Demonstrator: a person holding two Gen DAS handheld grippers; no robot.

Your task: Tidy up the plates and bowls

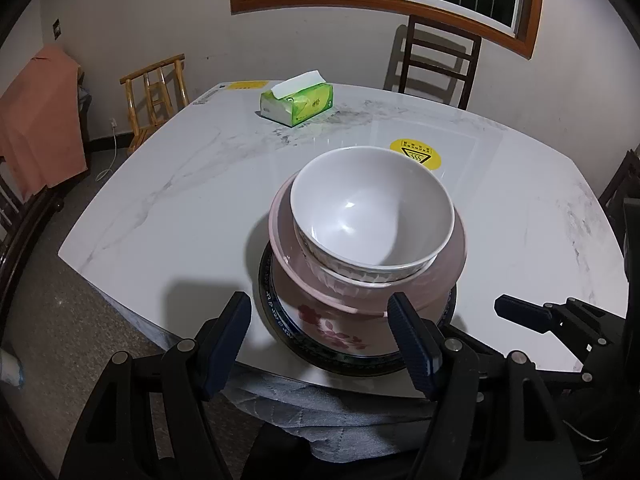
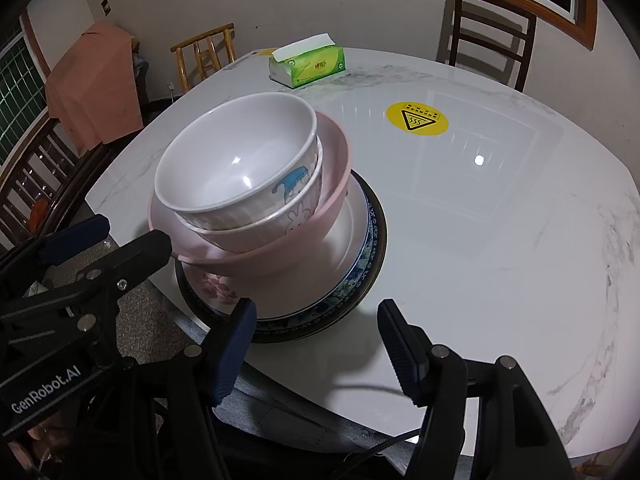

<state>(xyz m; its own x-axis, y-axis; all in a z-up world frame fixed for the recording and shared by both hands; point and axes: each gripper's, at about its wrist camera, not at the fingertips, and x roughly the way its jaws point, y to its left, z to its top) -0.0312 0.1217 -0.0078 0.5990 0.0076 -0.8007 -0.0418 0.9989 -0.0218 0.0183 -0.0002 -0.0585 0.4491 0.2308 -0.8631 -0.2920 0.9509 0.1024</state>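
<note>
A stack of dishes stands near the front edge of the marble table (image 1: 160, 216) (image 2: 500, 240). At the bottom lies a dark blue-rimmed plate (image 1: 352, 364) (image 2: 360, 280), then a white plate with pink flowers (image 1: 332, 328) (image 2: 216, 284), a pink bowl (image 1: 448, 268) (image 2: 336, 176), a white bowl with a rabbit drawing (image 2: 296, 216) and a plain white bowl (image 1: 372, 216) (image 2: 236, 160) on top. My left gripper (image 1: 320, 312) is open just in front of the stack, holding nothing. My right gripper (image 2: 316, 312) is open to the stack's right, above bare table.
A green tissue box (image 1: 298, 104) (image 2: 308, 64) sits at the table's far side, and a yellow warning sticker (image 1: 416, 154) (image 2: 418, 118) beyond the stack. Chairs (image 1: 436, 62) (image 2: 490, 32) surround the table. An orange cloth (image 1: 40, 120) hangs at left.
</note>
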